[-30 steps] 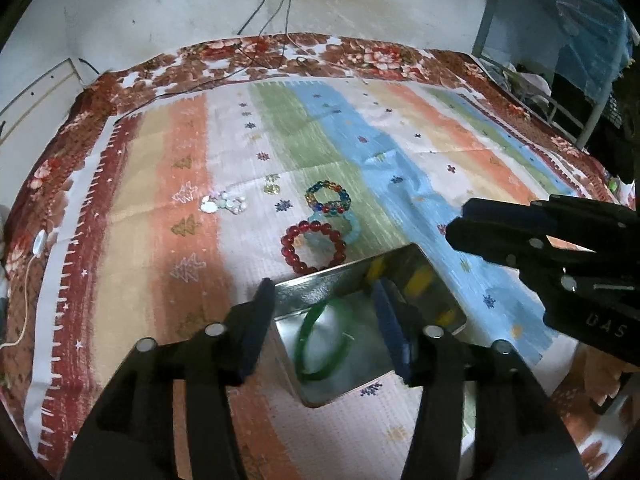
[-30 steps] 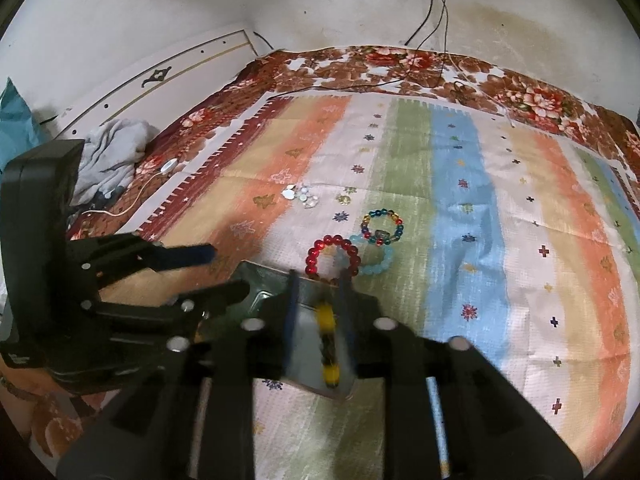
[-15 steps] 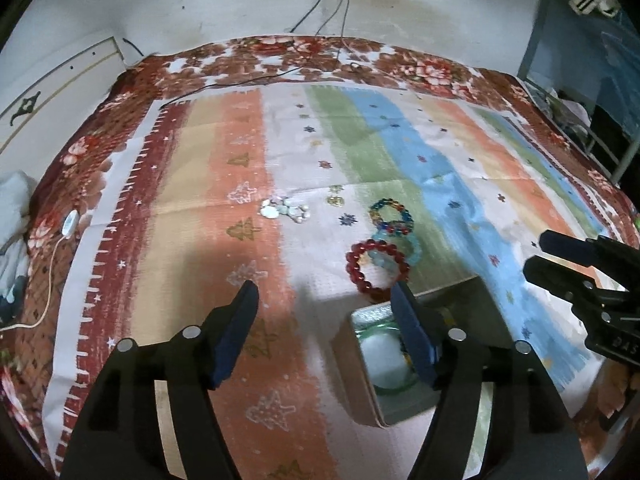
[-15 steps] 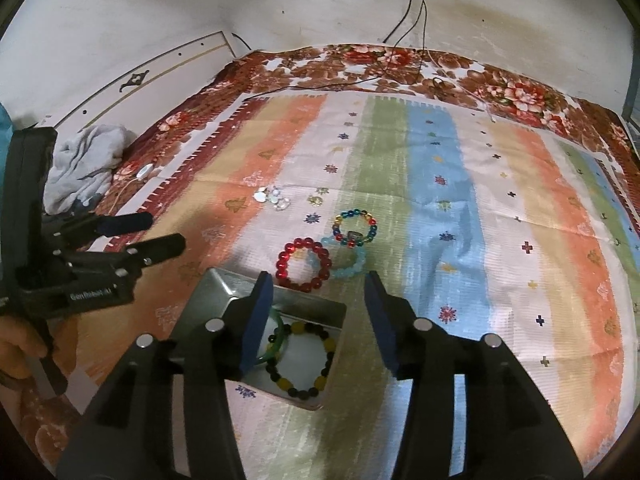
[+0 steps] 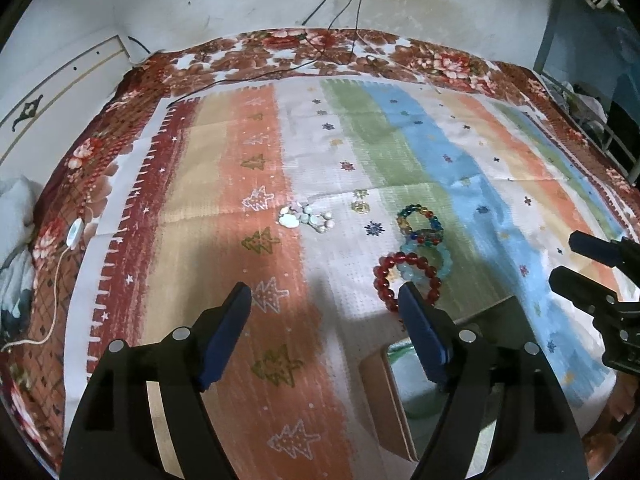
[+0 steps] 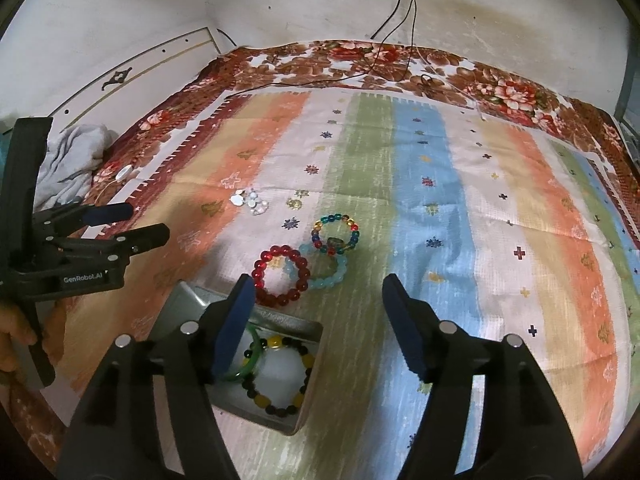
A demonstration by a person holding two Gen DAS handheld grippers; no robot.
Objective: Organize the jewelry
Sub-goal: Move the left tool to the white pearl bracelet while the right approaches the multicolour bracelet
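Observation:
An open metal tin (image 6: 288, 318) lies on the striped cloth and holds a green bangle (image 6: 244, 368) and a black-and-yellow bead bracelet (image 6: 280, 400). Just beyond it lie a red bead bracelet (image 6: 280, 276), a light blue one (image 6: 332, 276) and a multicoloured one (image 6: 335, 234). My right gripper (image 6: 320, 292) hovers over the tin's far right corner, its jaws opening with nothing between them. My left gripper (image 5: 324, 300) hangs left of the tin (image 5: 384, 396), jaws also opening and empty. The red bracelet (image 5: 404, 276) sits by its right finger.
Small white shell-like pieces (image 6: 250, 200) and a gold trinket (image 6: 294, 203) lie farther back on the cloth. A grey garment (image 6: 72, 160) and a white cable lie off the left edge. Black cables (image 6: 384, 60) run from the wall socket across the floral bedspread.
The right gripper let go of the black-and-yellow bracelet, which now lies in the tin. Both grippers' jaws widened. The left gripper swung leftward off the tin.

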